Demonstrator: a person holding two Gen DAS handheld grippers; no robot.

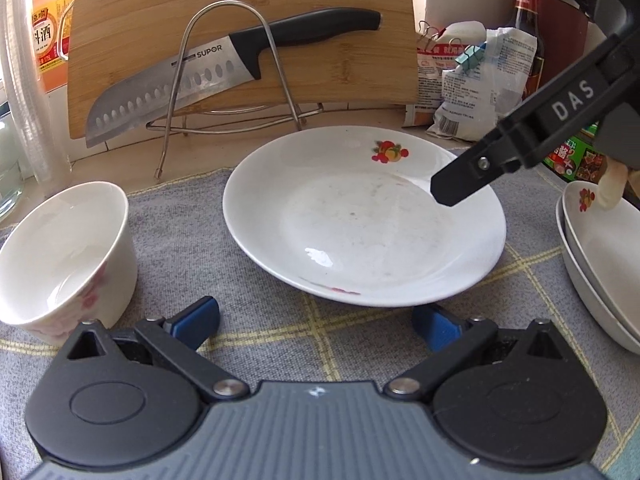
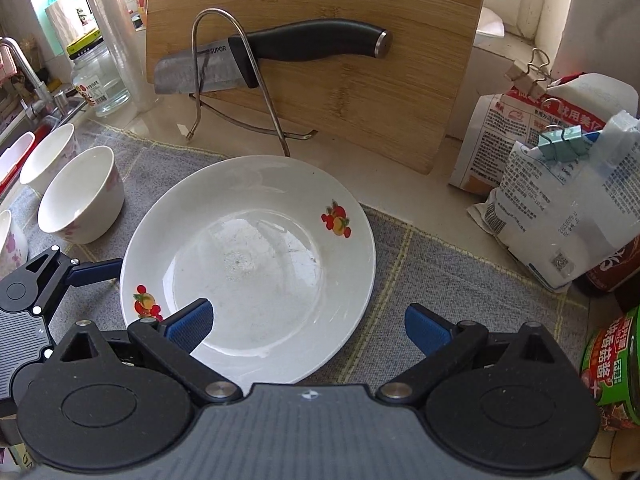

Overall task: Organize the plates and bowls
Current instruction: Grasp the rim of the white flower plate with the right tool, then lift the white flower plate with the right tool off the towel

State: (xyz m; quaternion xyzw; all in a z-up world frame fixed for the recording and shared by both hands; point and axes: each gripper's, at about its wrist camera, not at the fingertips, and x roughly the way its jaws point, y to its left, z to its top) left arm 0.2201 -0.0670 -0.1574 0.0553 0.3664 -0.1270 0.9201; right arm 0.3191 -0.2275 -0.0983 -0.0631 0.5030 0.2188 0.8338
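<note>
**Both tongs spread wide over one white plate**

A white plate [image 2: 248, 264] with small fruit prints on its rim lies flat on a grey checked cloth [image 2: 420, 276] on the counter, just in front of a bamboo cutting board [image 2: 340, 80] that stands upright behind a wire rack [image 2: 240, 80]. A black-handled knife [image 2: 280, 52] rests in that rack against the board.

The left gripper [image 1: 316, 320] sits low at the plate's near edge, its blue fingers [image 1: 196, 320] set far apart and holding nothing; the right one of the pair is tucked partly under the rim. The right gripper [image 2: 308, 328] hangs above the plate, its jaws equally wide and empty, with one blue pad over the plate's inside and the other over the cloth beside it.

To the left of the plate stands a white bowl [image 1: 60, 256] with pink flowers, and the right wrist view shows more bowls [image 2: 48, 156] beyond it. At the far right of the left wrist view lies a stack of dishes [image 1: 600, 264]. Clipped bags [image 2: 560, 184] stand at the back right.
</note>
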